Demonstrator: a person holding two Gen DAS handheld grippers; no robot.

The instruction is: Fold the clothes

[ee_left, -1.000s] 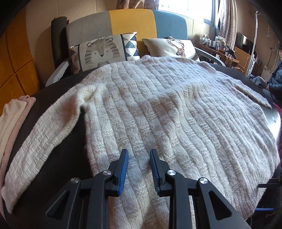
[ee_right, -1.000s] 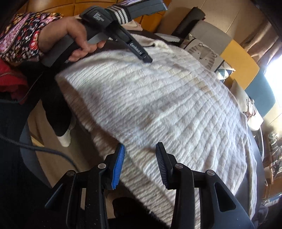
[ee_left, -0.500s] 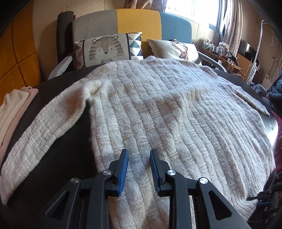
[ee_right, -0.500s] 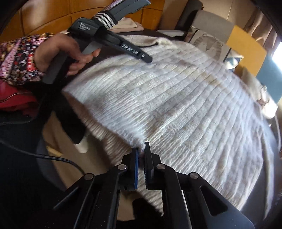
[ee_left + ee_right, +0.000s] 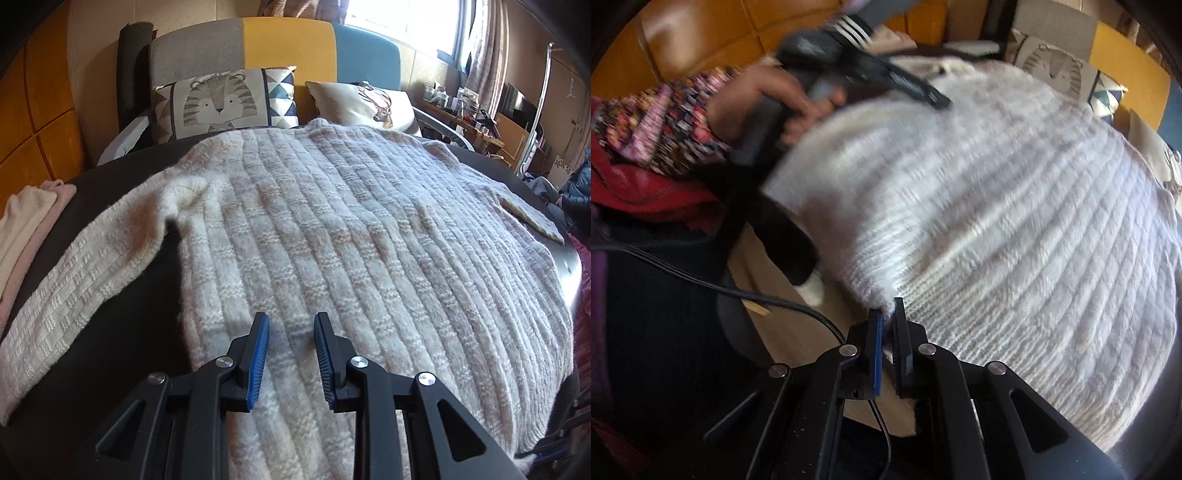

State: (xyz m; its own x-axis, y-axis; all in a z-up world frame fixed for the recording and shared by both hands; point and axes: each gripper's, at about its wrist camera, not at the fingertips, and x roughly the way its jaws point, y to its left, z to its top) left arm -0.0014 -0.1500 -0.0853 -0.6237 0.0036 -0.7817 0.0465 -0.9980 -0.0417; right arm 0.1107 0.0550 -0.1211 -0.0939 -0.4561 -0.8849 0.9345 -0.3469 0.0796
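At the table's [image 5: 122, 295] left edge lies a small stack of folded cream and pink clothes [image 5: 26, 229]. The cream knit sweater [image 5: 332, 240] is spread flat over most of the dark tabletop, one sleeve [image 5: 85, 280] stretched toward the near left edge, the hem hanging over the near edge. My left gripper [image 5: 291, 325] hovers over the sweater's near left part, jaws partly apart with nothing pinched between them. My left hand [image 5: 768, 107] wraps its handle. My right gripper [image 5: 888, 314] is clamped tight on the sweater's hem at the near right corner. Beyond the far edge, a sofa holds a tiger-print cushion [image 5: 221, 101].
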